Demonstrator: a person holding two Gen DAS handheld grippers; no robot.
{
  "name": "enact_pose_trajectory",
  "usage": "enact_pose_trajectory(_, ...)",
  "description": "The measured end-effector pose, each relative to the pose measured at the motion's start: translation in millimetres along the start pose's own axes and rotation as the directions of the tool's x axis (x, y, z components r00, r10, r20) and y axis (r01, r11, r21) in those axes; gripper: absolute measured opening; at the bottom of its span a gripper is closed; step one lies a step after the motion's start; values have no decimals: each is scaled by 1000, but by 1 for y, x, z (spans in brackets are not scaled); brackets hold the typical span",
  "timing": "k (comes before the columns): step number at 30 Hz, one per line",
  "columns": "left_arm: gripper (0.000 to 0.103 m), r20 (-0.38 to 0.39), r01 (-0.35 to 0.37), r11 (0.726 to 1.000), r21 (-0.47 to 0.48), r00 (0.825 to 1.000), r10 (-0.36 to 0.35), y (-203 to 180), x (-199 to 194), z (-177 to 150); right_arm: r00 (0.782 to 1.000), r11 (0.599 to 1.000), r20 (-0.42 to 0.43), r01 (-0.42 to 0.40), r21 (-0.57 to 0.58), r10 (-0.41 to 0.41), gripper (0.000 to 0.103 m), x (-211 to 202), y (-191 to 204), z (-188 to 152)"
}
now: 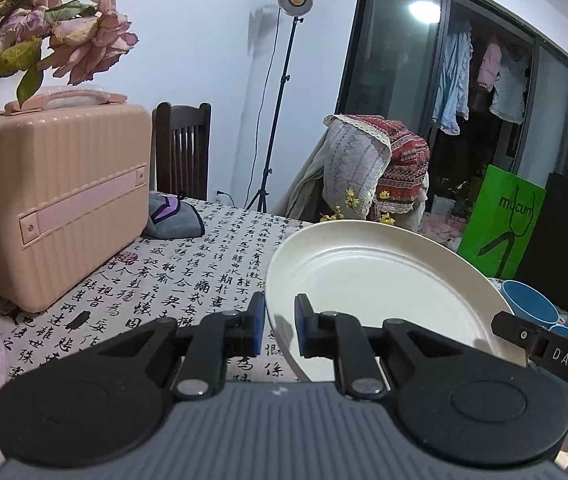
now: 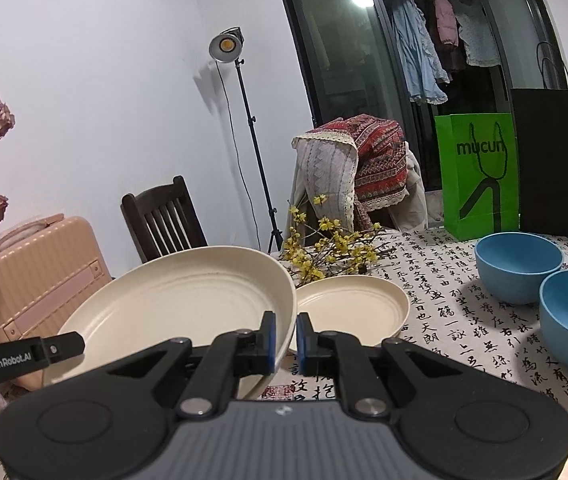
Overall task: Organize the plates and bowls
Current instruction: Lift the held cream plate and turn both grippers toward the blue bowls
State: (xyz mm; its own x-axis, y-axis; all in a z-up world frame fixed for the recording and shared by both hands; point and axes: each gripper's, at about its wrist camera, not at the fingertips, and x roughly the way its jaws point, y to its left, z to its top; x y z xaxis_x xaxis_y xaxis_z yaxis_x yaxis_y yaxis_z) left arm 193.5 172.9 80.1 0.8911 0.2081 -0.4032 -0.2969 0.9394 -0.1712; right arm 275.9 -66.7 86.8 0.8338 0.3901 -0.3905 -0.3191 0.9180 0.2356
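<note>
I carry the big cream plate [image 2: 172,304] tilted above the table [image 2: 444,320], one rim in each gripper so it cannot tip, with the smaller plate [image 2: 352,304] near right. My left gripper [image 1: 280,326] and right gripper [image 2: 285,340] both pinch its edges.

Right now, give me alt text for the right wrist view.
The right gripper is shut on the rim of a raised round cream plate, its far edge held by the left gripper. Behind lie another cream plate and blue bowls.

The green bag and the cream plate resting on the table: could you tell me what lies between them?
In the right wrist view, yellow flower sprigs and bare tablecloth lie between the green bag and resting plate.
</note>
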Motion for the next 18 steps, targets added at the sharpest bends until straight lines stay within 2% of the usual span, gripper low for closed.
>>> enact_pose_trajectory(18, 16, 4, 36, 999, -5, 999, -36, -9, -16, -10, 1000, 1000, 17, 11, 3, -11, 10, -20, -11, -7)
